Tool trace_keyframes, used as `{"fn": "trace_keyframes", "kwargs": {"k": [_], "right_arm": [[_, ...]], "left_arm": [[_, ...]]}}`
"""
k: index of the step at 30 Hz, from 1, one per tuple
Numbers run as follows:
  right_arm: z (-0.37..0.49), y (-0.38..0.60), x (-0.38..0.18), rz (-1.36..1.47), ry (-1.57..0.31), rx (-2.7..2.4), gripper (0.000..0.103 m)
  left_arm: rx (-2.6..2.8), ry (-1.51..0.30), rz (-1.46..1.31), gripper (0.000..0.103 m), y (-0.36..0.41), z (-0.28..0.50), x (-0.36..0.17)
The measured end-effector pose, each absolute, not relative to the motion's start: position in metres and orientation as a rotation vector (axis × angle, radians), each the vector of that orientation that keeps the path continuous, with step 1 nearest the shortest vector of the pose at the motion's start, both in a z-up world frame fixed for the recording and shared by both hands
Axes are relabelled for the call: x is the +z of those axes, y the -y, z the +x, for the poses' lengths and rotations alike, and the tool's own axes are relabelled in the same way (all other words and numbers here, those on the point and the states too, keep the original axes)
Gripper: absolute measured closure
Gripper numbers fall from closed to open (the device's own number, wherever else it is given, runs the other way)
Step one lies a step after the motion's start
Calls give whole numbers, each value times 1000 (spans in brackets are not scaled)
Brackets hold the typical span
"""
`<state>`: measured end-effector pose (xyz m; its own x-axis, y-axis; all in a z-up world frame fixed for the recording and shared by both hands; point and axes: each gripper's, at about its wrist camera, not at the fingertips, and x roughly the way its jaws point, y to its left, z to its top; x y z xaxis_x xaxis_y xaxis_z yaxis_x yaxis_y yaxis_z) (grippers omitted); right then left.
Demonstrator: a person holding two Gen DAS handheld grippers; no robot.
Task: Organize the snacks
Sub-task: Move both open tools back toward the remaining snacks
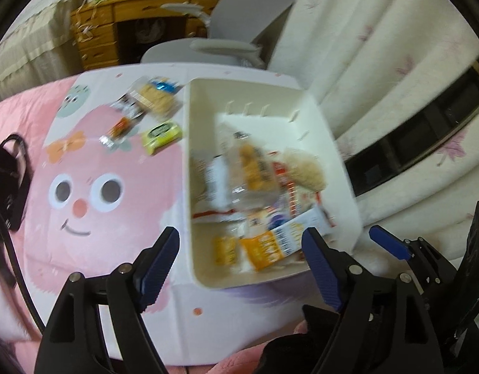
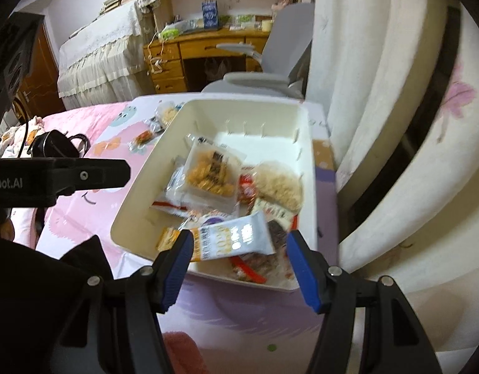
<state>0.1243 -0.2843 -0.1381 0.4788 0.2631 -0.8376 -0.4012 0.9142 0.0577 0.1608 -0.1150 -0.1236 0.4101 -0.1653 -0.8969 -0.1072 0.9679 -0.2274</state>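
Left gripper [image 1: 241, 260]: your jaws stand wide with nothing between the pads; the bin's near corner lies just ahead of them.
Right gripper [image 2: 239, 263]: your jaws are part open and empty, hovering at the bin's near rim.
Bin [image 2: 136, 193]: stiff white plastic, already heaped with packets.
White-and-orange bar [image 2: 233, 237]: topmost, just ahead of your right jaws.
Loose snacks [image 1: 146, 115]: four or so on the cloth, well beyond your left jaws.
Handling: probably light, crinkly, slippery film and crushable contents; pinch a sealed end, gently.
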Motion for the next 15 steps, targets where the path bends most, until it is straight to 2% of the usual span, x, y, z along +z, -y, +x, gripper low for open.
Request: {"fn": "trace_keyframes", "kwargs": {"k": [15], "right_arm": [[118, 172, -148, -73, -1103, 543, 41]], "left_arm": [[118, -1194, -311, 23, -21, 116, -126]]}}
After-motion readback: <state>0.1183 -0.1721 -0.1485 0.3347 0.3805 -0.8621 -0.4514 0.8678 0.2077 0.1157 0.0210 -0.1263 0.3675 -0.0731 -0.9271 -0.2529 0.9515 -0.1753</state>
